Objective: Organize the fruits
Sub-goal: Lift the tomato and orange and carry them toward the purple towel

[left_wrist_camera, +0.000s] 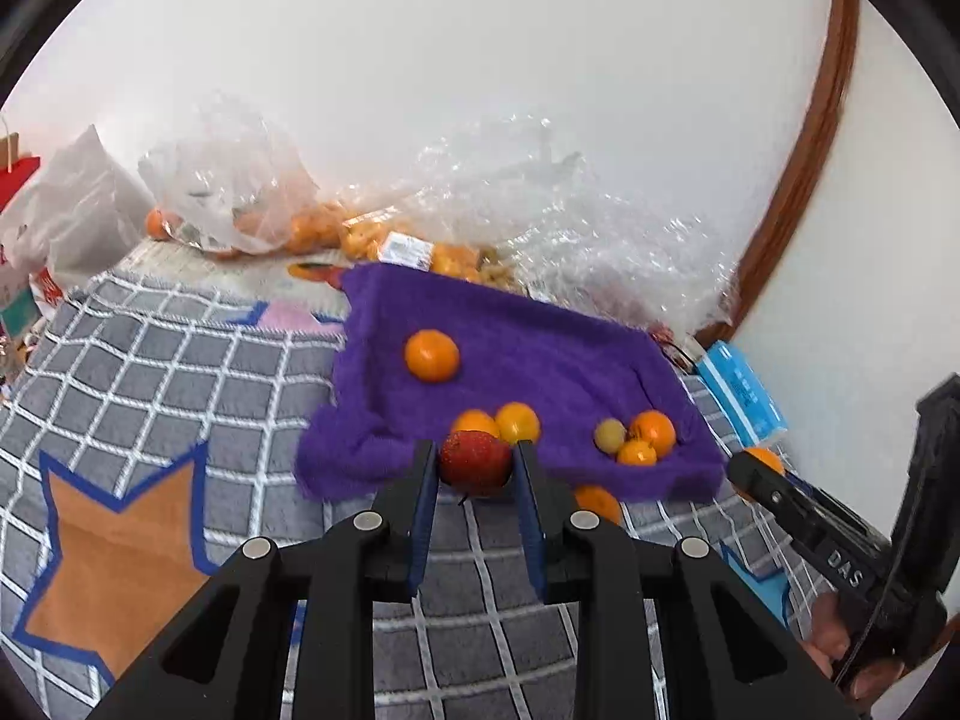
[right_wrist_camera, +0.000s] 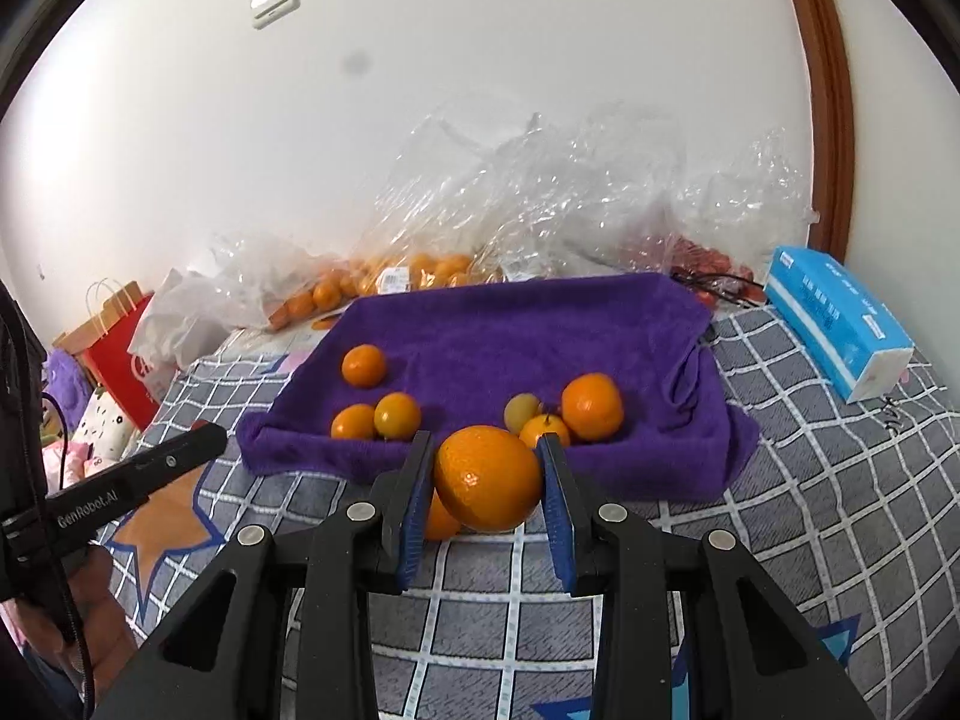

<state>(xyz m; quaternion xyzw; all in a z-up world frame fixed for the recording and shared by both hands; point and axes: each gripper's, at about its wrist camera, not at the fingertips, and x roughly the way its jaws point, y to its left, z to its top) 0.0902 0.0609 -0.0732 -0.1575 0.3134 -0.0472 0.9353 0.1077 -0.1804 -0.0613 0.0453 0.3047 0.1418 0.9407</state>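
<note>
Your left gripper (left_wrist_camera: 474,459) pinches a red fruit (left_wrist_camera: 475,461), your right gripper (right_wrist_camera: 487,477) an orange (right_wrist_camera: 487,477); either may roll off the towel's (right_wrist_camera: 510,330) front fold.

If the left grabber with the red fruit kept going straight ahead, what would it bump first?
Probably the two small round orange fruits lying side by side on the fuzzy purple towel, just beyond the left gripper and its red fruit. Depth is hard to judge here.

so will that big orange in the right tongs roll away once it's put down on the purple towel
Probably a little. The orange is round and smooth, so it is apt to roll. The towel looks soft and rumpled, which should slow it, and the fruit already there sit settled. It likely feels firm between the right tongs.
</note>
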